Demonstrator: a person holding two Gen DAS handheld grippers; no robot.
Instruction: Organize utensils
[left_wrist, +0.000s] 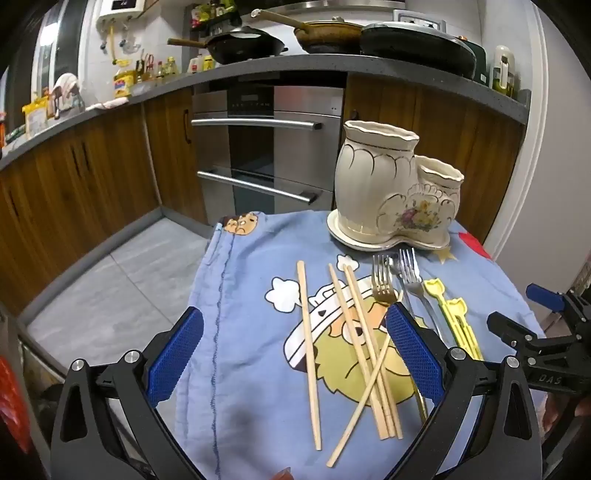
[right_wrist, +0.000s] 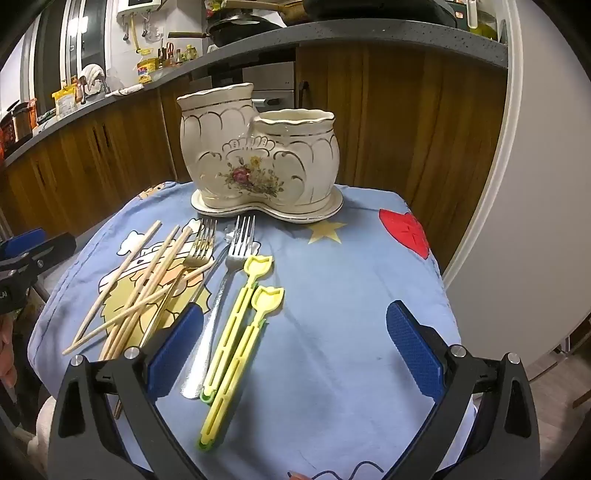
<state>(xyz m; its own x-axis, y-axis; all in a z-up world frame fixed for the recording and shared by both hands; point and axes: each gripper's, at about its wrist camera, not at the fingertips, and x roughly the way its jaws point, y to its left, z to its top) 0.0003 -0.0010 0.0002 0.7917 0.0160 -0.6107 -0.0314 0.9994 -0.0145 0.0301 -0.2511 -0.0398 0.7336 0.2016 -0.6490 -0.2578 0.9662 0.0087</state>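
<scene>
So the desk was covered with a blue cartoon cloth (right_wrist: 332, 295), and the cream holder (right_wrist: 258, 155) with its two joined pots was parked at the far edge on its own matching tray, both pots looking empty from what could be seen. All the utensils were laid out flat on the cloth in front of it. Four wooden chopsticks (left_wrist: 354, 350) were scattered on the left side, three roughly lined up and one crossed over them at a slant. Just right of those a gold fork (right_wrist: 201, 247) and a silver fork (right_wrist: 236, 254) were set side by side, tines toward the holder, with another silvery utensil partly hidden between them. Two yellow plastic clips (right_wrist: 240, 332) were placed next to the silver fork, touching each other.

The left gripper (left_wrist: 295, 354) was held over the chopsticks with jaws spread wide, nothing pinched. The right gripper (right_wrist: 295, 354) was spread wide too, held over the clips and the silver fork's handle, nothing clamped.
</scene>
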